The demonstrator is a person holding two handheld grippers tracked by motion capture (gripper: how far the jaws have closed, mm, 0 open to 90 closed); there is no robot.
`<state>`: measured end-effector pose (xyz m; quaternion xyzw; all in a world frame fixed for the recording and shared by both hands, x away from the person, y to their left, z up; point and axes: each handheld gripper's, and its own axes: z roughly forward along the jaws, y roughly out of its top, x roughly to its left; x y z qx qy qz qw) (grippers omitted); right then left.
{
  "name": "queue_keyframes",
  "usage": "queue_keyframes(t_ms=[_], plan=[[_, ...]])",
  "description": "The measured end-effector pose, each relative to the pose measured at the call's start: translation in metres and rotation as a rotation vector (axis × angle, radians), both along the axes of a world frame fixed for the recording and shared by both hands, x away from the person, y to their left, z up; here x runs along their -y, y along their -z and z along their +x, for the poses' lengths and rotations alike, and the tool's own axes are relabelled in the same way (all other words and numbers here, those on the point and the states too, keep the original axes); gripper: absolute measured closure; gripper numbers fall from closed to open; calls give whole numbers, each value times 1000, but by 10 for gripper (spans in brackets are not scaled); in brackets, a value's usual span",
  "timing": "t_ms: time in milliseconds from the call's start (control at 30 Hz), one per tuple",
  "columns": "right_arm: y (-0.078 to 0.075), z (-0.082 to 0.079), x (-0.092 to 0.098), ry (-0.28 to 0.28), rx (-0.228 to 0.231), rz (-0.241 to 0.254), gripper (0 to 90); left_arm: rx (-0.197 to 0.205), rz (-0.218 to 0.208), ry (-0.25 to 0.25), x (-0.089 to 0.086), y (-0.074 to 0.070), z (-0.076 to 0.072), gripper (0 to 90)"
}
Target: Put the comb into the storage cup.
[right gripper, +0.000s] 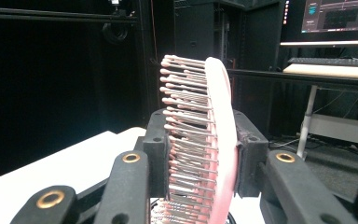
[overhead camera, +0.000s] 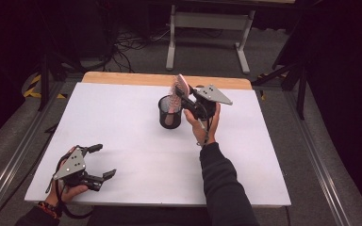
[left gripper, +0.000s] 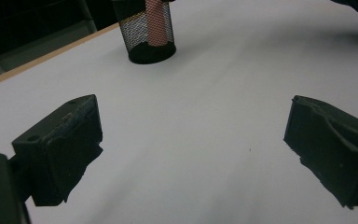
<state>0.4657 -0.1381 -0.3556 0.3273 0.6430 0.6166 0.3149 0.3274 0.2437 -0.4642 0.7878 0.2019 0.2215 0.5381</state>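
A pink hairbrush [overhead camera: 178, 91] stands handle-down in a black mesh cup [overhead camera: 169, 116] at the back middle of the white table [overhead camera: 122, 117]. My right gripper [overhead camera: 183, 96] is shut on the brush's head. In the right gripper view the jaws clamp the pink head [right gripper: 221, 135], its metal bristles [right gripper: 184, 140] pointing left. My left gripper [overhead camera: 104, 161] rests near the table's front left corner, open with nothing between its fingers. In the left gripper view the mesh cup [left gripper: 147, 29] stands far ahead with the pink handle [left gripper: 155, 21] inside it.
A wooden strip [overhead camera: 122, 78] runs along the table's far edge. Behind it stand a white metal frame [overhead camera: 207, 33] and cables on the floor. A desk with a monitor [right gripper: 335, 16] and keyboard sits in the dark background of the right gripper view.
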Motion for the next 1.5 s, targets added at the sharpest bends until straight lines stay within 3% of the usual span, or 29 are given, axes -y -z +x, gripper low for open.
queue_keyframes(t_ms=[233, 800, 1333, 1500], plan=[[13, 0, 2, 1, -17, 11, 643, -5, 4, 5, 0, 0, 0, 51], [20, 0, 12, 13, -50, 42, 622, -19, 10, 14, 3, 2, 2, 51], [33, 2, 21, 41, -105, 7, 589, -24, 19, 16, 5, 4, 3, 52], [37, 3, 25, 48, -119, 18, 574, -29, 30, 21, 6, 4, 3, 52]])
